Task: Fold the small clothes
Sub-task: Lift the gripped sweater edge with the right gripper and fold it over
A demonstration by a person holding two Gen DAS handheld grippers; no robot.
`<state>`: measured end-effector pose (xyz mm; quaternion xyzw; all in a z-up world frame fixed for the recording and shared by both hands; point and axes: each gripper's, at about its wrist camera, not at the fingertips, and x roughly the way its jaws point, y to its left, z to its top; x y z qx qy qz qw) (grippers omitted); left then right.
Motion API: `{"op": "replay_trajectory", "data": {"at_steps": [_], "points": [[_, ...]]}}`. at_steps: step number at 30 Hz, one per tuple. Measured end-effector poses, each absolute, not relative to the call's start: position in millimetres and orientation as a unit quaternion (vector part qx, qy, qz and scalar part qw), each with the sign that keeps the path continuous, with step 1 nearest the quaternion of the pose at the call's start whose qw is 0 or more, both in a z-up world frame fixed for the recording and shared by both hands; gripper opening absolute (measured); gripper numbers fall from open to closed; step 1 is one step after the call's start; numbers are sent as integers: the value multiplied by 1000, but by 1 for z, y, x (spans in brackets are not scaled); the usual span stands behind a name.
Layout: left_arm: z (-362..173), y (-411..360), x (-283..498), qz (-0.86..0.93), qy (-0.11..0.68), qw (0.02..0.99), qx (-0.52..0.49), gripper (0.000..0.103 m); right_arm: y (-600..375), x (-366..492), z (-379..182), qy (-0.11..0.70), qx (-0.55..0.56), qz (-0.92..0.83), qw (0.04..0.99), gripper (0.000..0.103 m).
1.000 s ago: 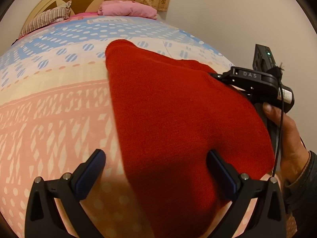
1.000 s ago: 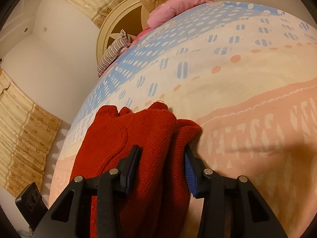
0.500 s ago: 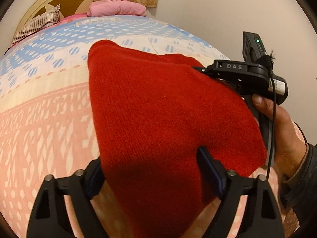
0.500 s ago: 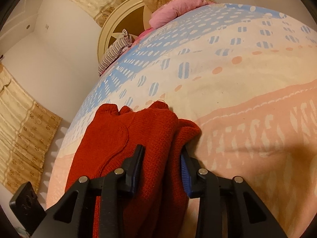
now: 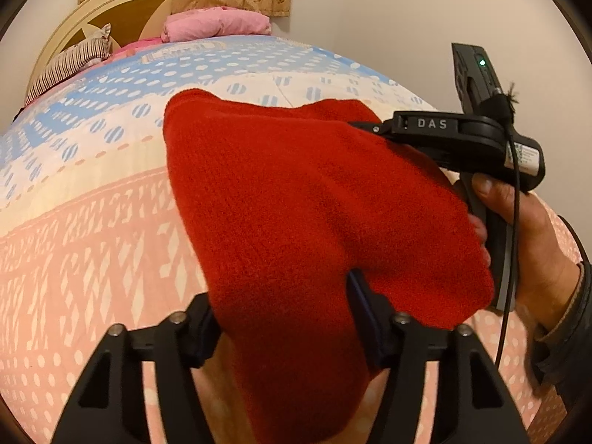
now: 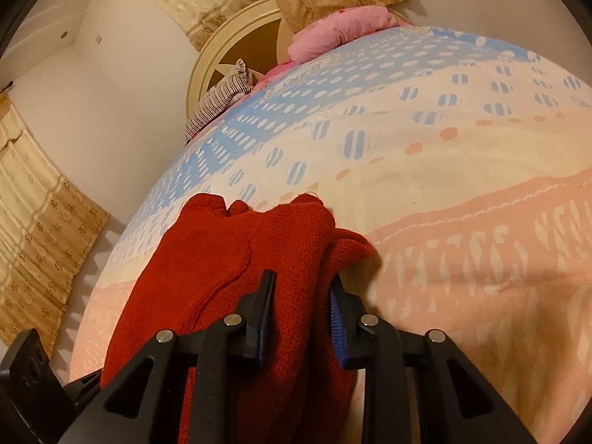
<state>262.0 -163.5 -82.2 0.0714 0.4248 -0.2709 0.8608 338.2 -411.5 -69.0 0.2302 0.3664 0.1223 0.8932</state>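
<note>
bedroom, with a patterned bedspread [image 5: 92, 229] in pink, cream and blue filling both of my views; a pink pillow [image 5: 218, 24] and a striped pillow [image 5: 70, 64] sit up by the round headboard [image 6: 236, 42], and tan curtains [image 6: 40, 218] hang on the walls. the red knit garment [image 5: 296, 203] lies on the spread and bridges both tools.

a second ago my left gripper [image 5: 286, 318] stood wide with the near edge of the knit only partly between its fingers. now the jaws have drawn in on either side of a hanging fold of red cloth, and it looks pinched there, though i can't fully confirm the left pad's contact, since the fabric hides it. my right gripper [image 6: 301, 298] has barely changed: it stays clamped on a bunched edge of the garment, with cloth pressed against both blue pads. from the left view i see my right hand [image 5: 532, 244] on the handle beside the garment's far corner.

i judge that with both ends held, the knit is ready to be lifted and carried over itself for a fold. the bunching at the right grip may leave that edge uneven.
</note>
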Motion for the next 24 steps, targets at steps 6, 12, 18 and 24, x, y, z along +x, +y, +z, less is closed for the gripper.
{"op": "replay_trajectory", "data": {"at_steps": [6, 12, 18, 24], "points": [[-73, -161, 257, -265, 415, 866, 87, 43, -409, 329, -58, 355, 240, 126, 895, 25], [-61, -156, 249, -260, 403, 873, 90, 39, -397, 313, -43, 340, 241, 141, 898, 24], [-52, -139, 232, -256, 394, 878, 89, 38, -381, 293, -37, 330, 250, 157, 897, 23], [-45, -114, 213, -243, 381, 887, 94, 38, -352, 278, -34, 331, 253, 186, 890, 22]]}}
